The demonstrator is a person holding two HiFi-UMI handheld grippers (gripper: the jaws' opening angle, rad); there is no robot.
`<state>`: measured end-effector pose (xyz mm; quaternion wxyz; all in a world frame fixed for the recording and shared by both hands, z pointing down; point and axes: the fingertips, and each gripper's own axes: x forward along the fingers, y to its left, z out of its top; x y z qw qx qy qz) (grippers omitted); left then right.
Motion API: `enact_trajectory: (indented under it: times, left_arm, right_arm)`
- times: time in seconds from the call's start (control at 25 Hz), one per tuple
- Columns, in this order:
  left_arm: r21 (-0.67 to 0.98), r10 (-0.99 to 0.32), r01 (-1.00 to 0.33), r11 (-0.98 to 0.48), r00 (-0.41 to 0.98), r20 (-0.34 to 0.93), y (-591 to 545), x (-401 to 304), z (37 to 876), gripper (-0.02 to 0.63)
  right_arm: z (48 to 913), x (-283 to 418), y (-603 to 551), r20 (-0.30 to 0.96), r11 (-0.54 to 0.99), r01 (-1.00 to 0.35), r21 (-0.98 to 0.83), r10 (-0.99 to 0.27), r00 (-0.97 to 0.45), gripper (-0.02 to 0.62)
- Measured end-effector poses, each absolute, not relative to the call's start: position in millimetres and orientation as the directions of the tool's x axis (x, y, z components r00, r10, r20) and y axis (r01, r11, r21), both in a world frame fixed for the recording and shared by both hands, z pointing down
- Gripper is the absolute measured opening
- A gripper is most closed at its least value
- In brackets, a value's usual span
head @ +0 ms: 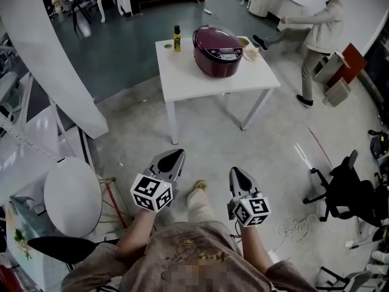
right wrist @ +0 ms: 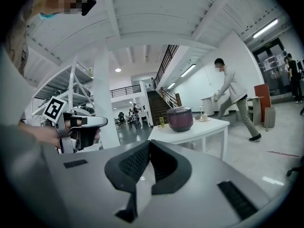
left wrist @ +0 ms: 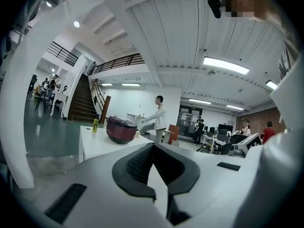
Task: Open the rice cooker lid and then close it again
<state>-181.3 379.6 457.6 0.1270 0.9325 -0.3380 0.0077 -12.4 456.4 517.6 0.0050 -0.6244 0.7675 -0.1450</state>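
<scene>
We hold the left gripper (head: 175, 154) and the right gripper (head: 236, 170) out in front of us over the grey floor, side by side and pointing towards the square white table (head: 182, 81), which stands well apart from both. The left gripper's dark ribbed jaws are pressed together at the tips with nothing between them, as its own view (left wrist: 153, 145) shows. The right gripper's jaws (right wrist: 149, 141) are likewise closed and empty.

The round dark-red rice cooker (head: 217, 50) sits on the far right part of the tabletop with its lid down. A small yellow bottle with a dark cap (head: 177, 39) stands upright on the table to the cooker's left, apart from it. Some small pale dishes (head: 248, 46) lie just beside the cooker on its right.

Beyond the table, a person in a light jacket (head: 319, 26) is mid-stride. A black office chair (head: 346, 190) stands to our right, and a round white seat (head: 72, 196) to our left.
</scene>
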Motion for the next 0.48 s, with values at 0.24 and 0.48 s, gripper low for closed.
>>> enact_trajectory:
  times: [0.24, 0.48]
  left_arm:
    - [0.248, -0.623, -0.623, -0.742, 0.777, 0.089, 312.7, -157.2, 449.6, 0.02]
    - [0.251, -0.631, -0.629, -0.735, 0.771, 0.083, 245.6, -131.3, 438.5, 0.02]
  right_arm:
    - [507.0, 9.1, 381.8, 0.177, 0.179, -0.959, -0.22, -0.959, -0.22, 0.001]
    - [492.8, 38.9, 313.2, 0.177, 0.191, -0.959, -0.21, -0.957, -0.23, 0.0]
